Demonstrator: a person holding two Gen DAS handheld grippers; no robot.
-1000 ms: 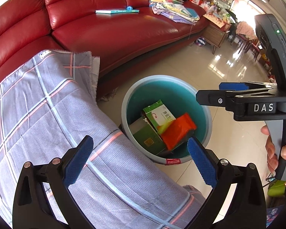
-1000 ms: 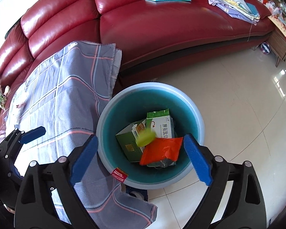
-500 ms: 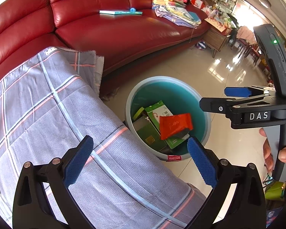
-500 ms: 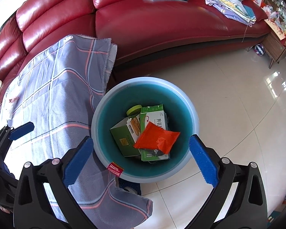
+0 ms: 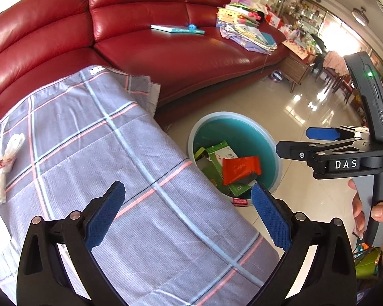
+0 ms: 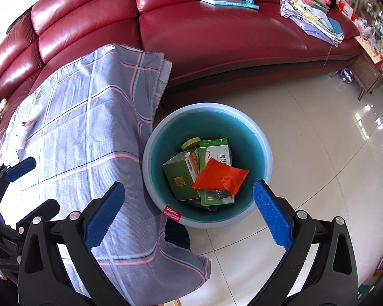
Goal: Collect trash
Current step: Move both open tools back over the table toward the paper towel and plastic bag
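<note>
Trash bin (image 6: 264, 137), round smooth plastic, crinkled orange packet (image 6: 220, 177) inside, both claws apart.

A: Where's the trash?

B: Most lies in the round bin (image 6: 264, 153), pale blue rim, teal inside, standing on the tiled floor beside the cloth-covered surface.

A: What's inside?

B: An orange-red wrapper (image 6: 220, 177) crumpled on top, a green-and-white box (image 6: 214, 150) lying flat under it, an olive-green carton (image 6: 178, 176) tilted on the left, and a yellow-green lid (image 6: 190, 142) at the back.

A: Anything outside?

B: A crumpled white tissue (image 5: 9, 156) with red marks, on the checked cloth.
</note>
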